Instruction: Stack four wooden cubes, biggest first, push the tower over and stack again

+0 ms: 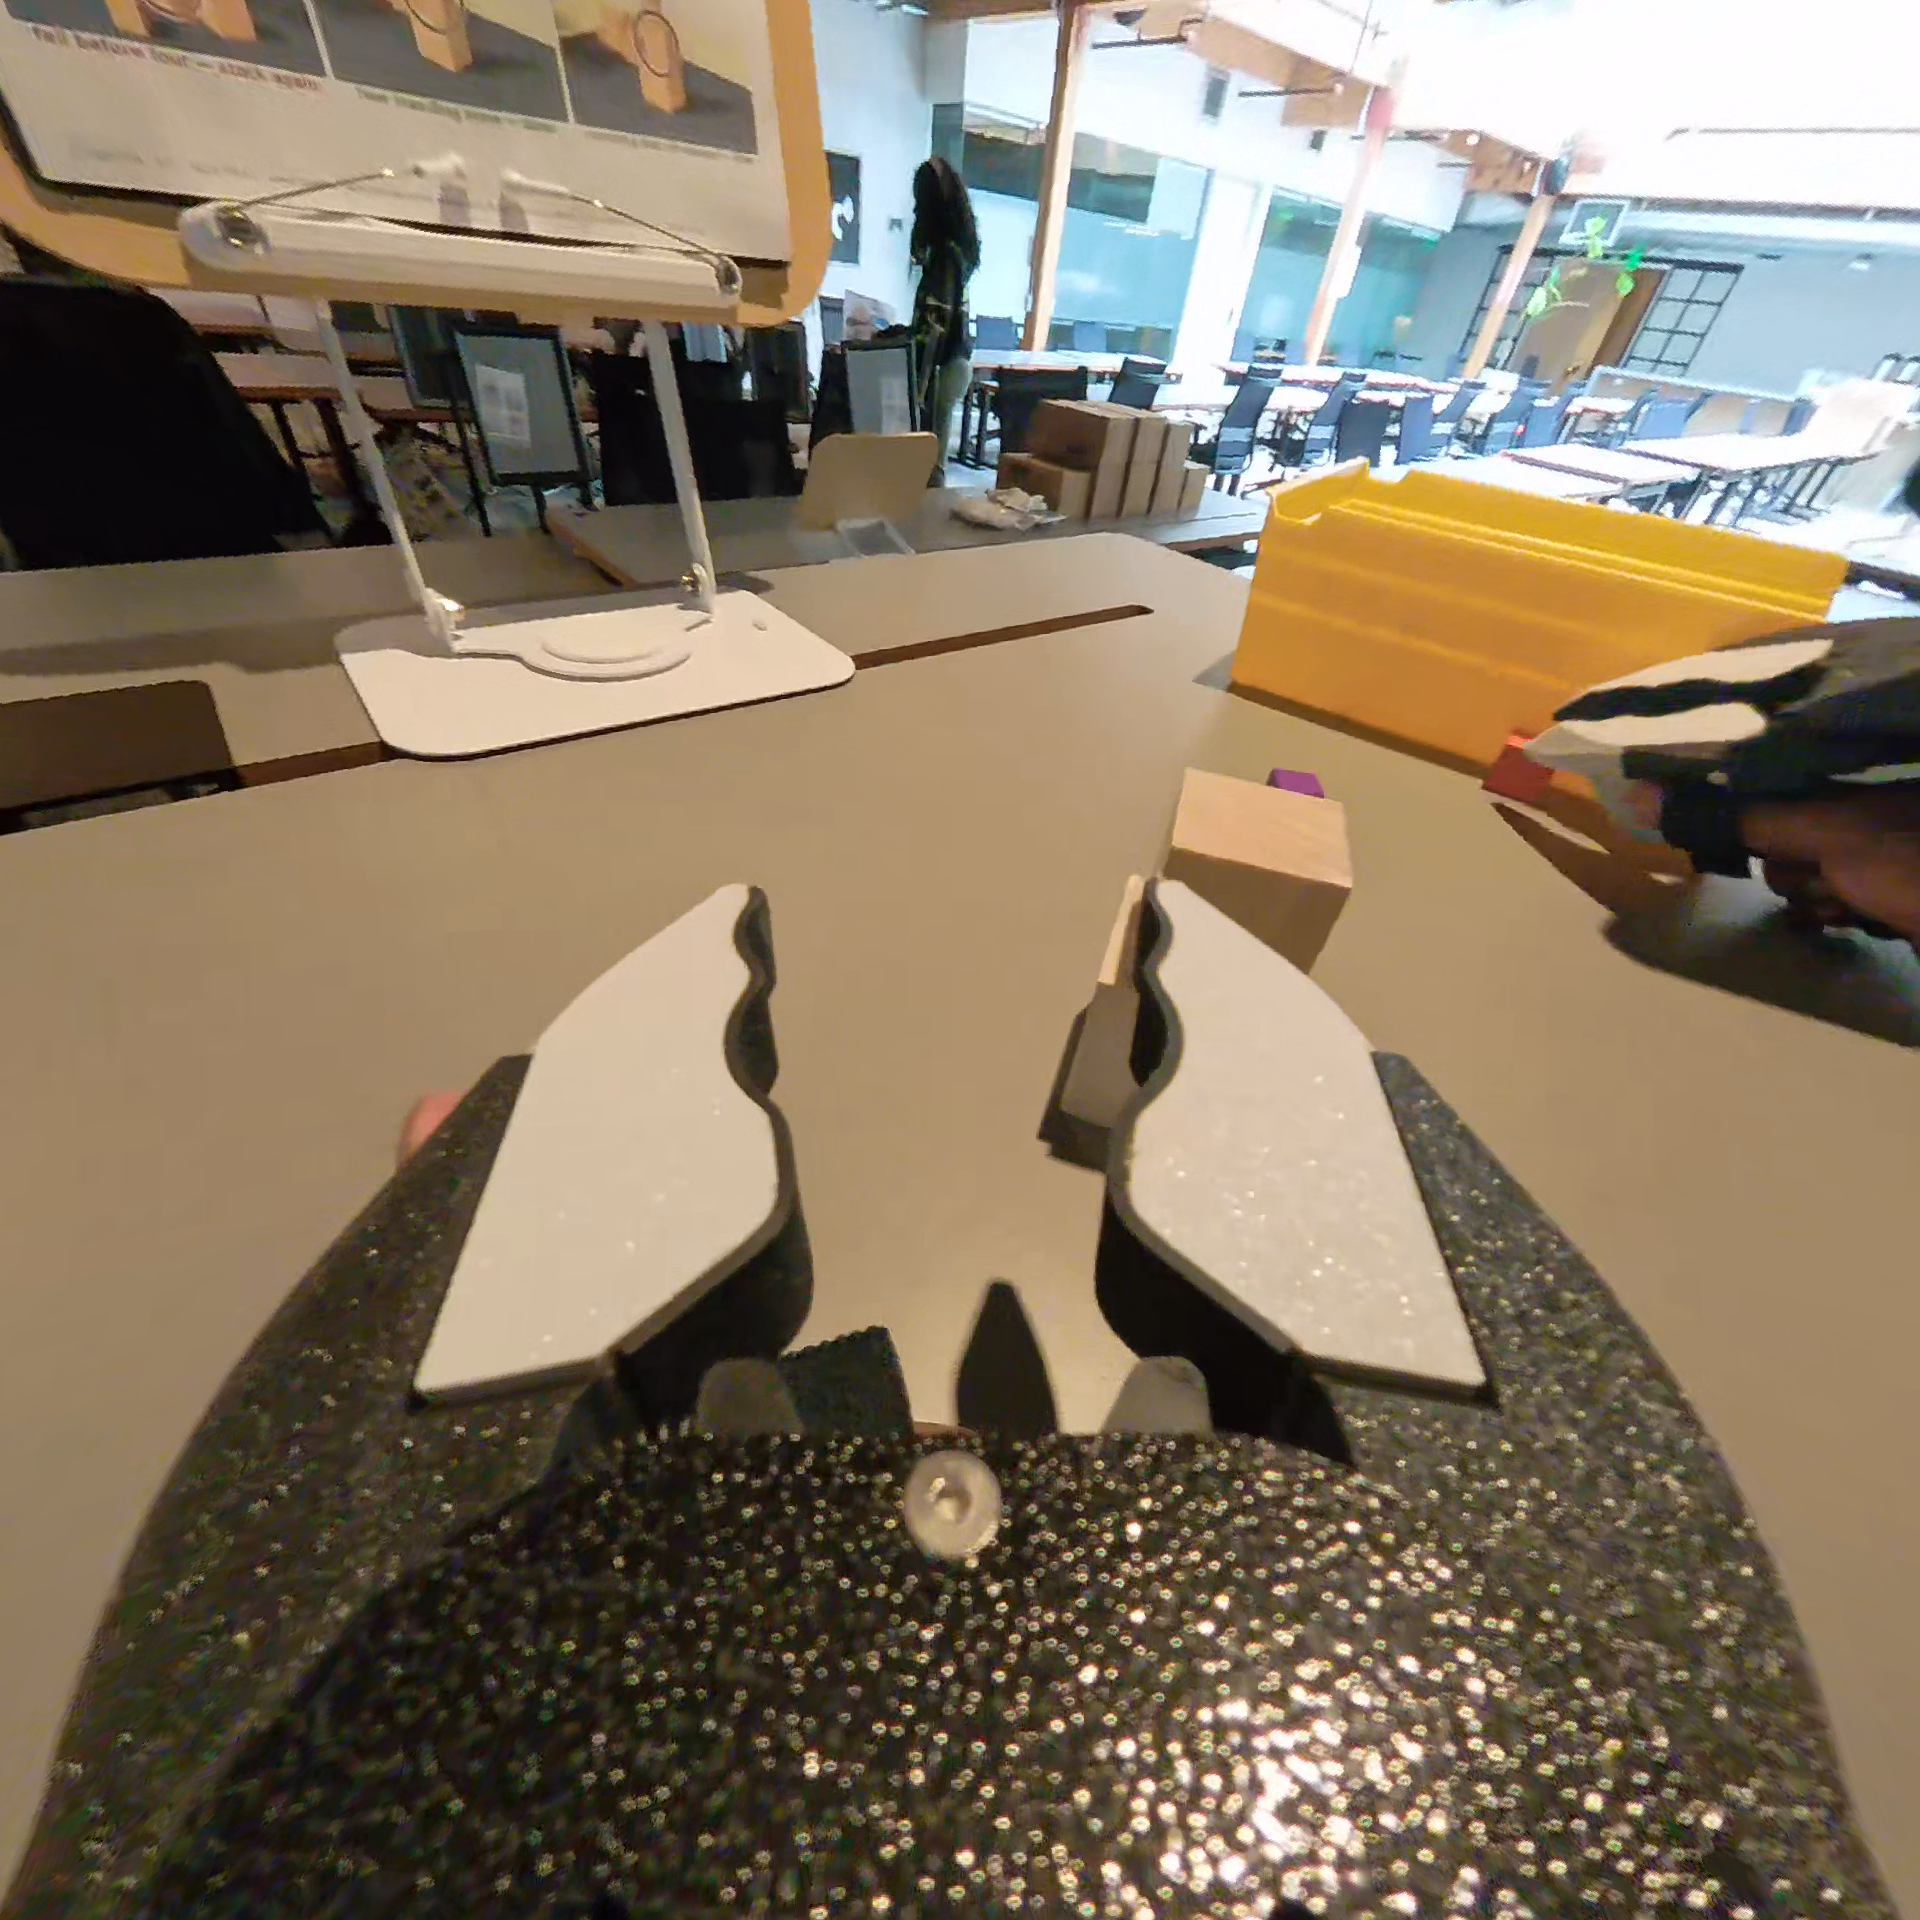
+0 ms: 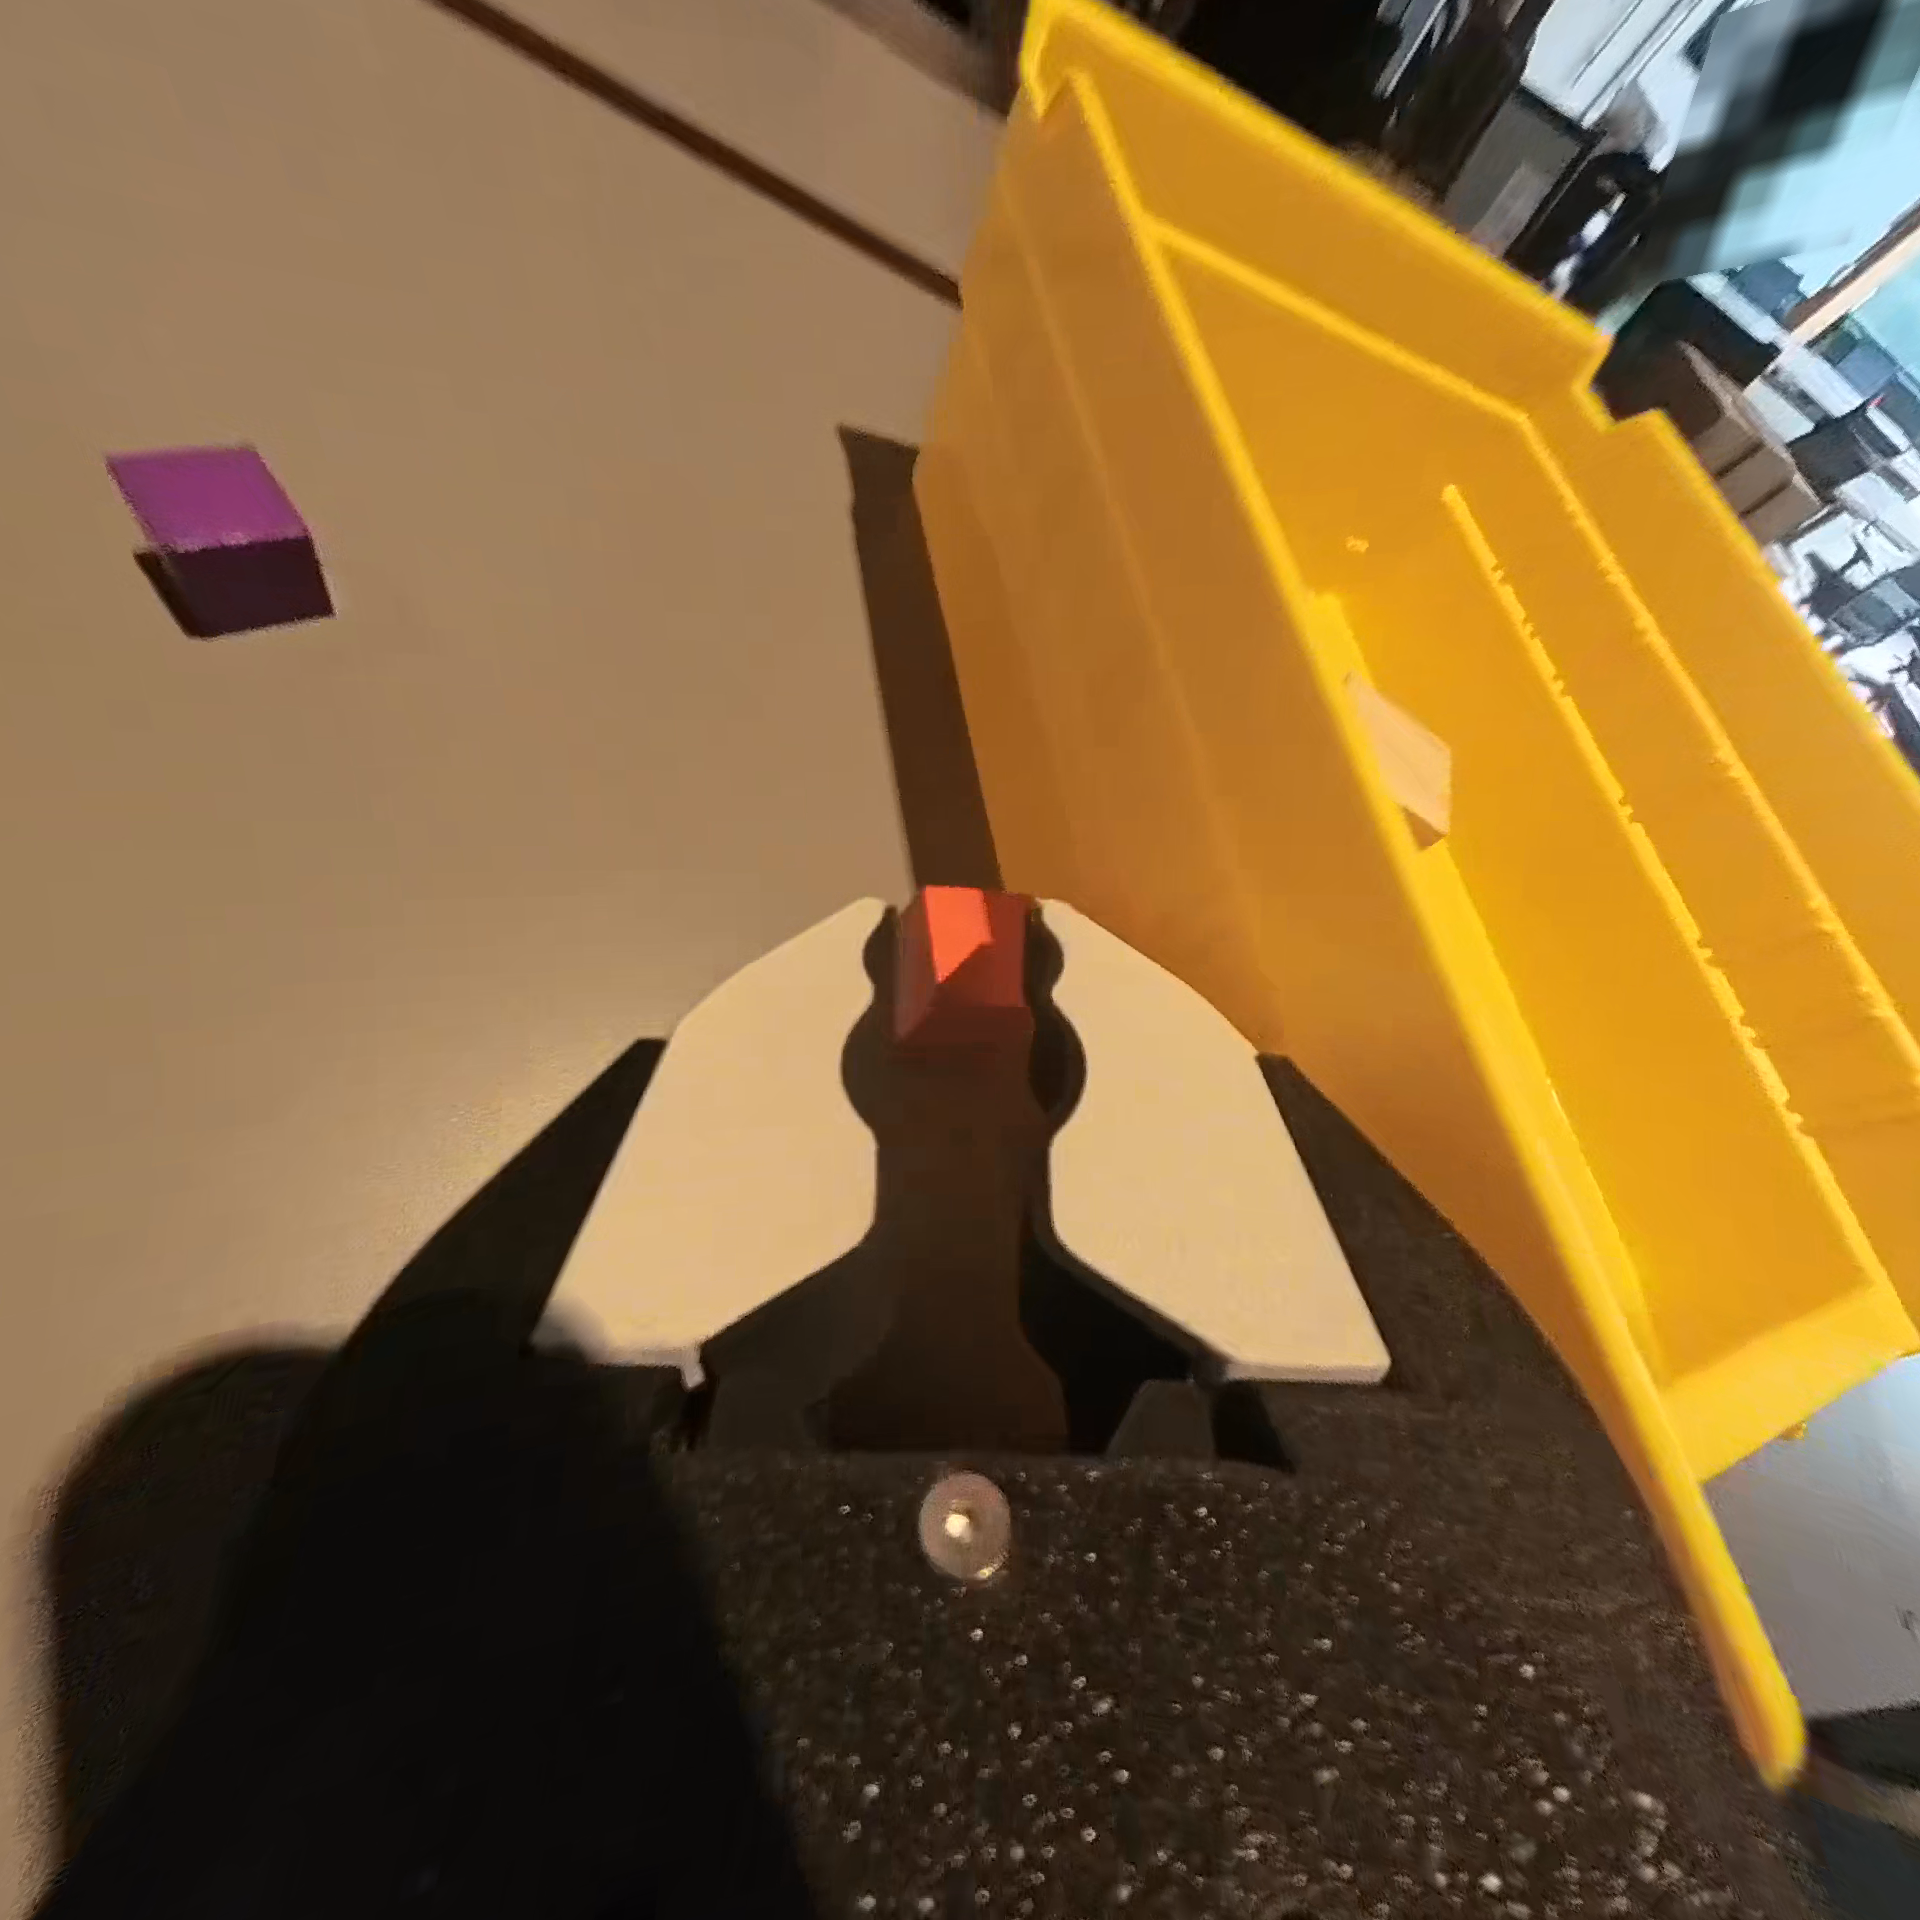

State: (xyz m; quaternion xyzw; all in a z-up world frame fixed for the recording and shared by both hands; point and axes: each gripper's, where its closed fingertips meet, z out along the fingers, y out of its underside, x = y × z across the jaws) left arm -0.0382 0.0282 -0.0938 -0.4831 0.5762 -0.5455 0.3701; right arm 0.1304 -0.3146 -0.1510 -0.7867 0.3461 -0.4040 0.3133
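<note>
The left gripper (image 1: pixel 951 914) hovered low over the grey table (image 1: pixel 623 935) with its two white-faced fingers spread wide and nothing between them. Just past its right finger stood a large plain wooden cube (image 1: pixel 1262 868), upright on the table; that finger partly hid the cube's near corner, and whether the two touched could not be told. A small purple cube (image 1: pixel 1297 781) peeked out behind the wooden one, and from the right wrist view the same purple cube (image 2: pixel 218 540) sat alone on the bare tabletop, well apart from everything else. The right gripper (image 2: pixel 961 925) was clamped on a small red cube (image 2: pixel 961 971), pinched between the fingertips. In the left wrist view that gripper (image 1: pixel 1548 753) reached in from the right edge, close to the tabletop, with the red cube (image 1: pixel 1519 771) at its tip. Beside it stood a yellow plastic bin (image 2: pixel 1299 582), its wall just to the right of the fingers, and a pale wooden block (image 2: pixel 1403 769) lay inside the bin. At the far side of the table a white stand (image 1: pixel 582 644) held a board with a picture sheet (image 1: pixel 416 104)
</note>
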